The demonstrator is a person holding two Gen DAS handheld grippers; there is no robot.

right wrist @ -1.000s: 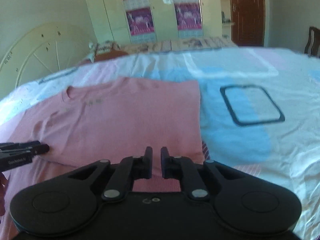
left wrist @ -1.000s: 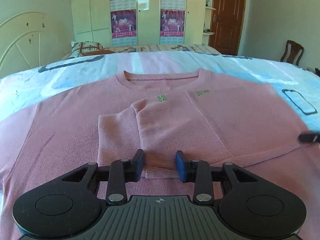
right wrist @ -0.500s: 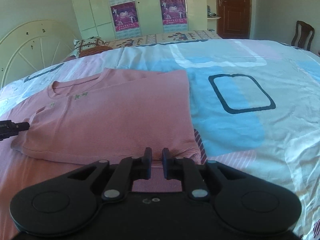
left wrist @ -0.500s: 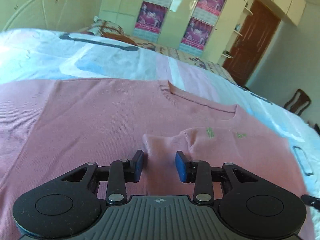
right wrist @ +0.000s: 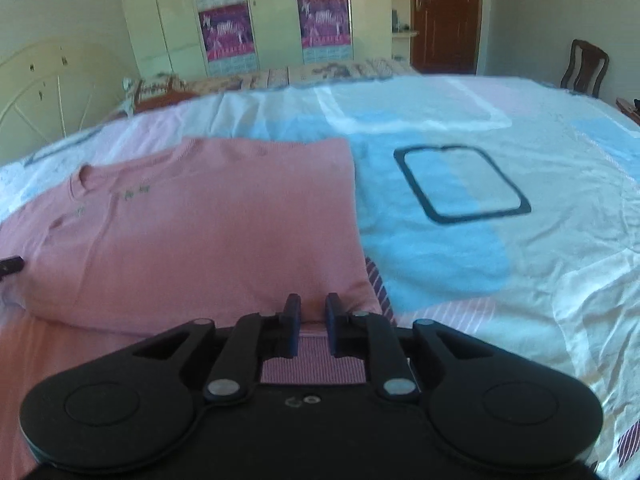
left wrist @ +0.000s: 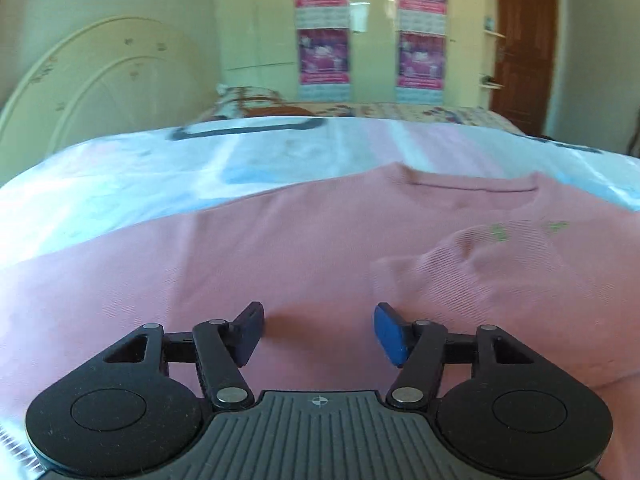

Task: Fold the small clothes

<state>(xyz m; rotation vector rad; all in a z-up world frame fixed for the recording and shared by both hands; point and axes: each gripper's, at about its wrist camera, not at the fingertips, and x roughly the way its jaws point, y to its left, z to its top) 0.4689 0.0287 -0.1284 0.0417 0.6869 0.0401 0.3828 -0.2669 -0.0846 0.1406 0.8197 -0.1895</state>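
Observation:
A pink knit sweater (left wrist: pixel 280 248) lies flat on the bed, its right side folded inward over the chest (right wrist: pixel 208 240). The neckline (left wrist: pixel 472 186) faces the headboard. My left gripper (left wrist: pixel 318 330) is open and empty, low over the unfolded left part of the sweater, with the folded sleeve cuff (left wrist: pixel 460 264) to its right. My right gripper (right wrist: pixel 312 320) has its jaws narrowly apart at the sweater's lower right fold edge, with pink cloth between them; a grip is not clear. The left gripper's tip (right wrist: pixel 12 266) shows at the left edge of the right wrist view.
The bed sheet (right wrist: pixel 480 240) is white, blue and pink with a black rectangle print (right wrist: pixel 460 184). A cream headboard (left wrist: pixel 100 92) stands at the left, a wardrobe with posters (left wrist: pixel 368 28) behind, a brown door (right wrist: pixel 444 12) and a chair (right wrist: pixel 584 68) at the right.
My left gripper has moved left off the folded sleeve onto the unfolded left side and opened wider. The right gripper stays at the fold edge, its view shifted slightly.

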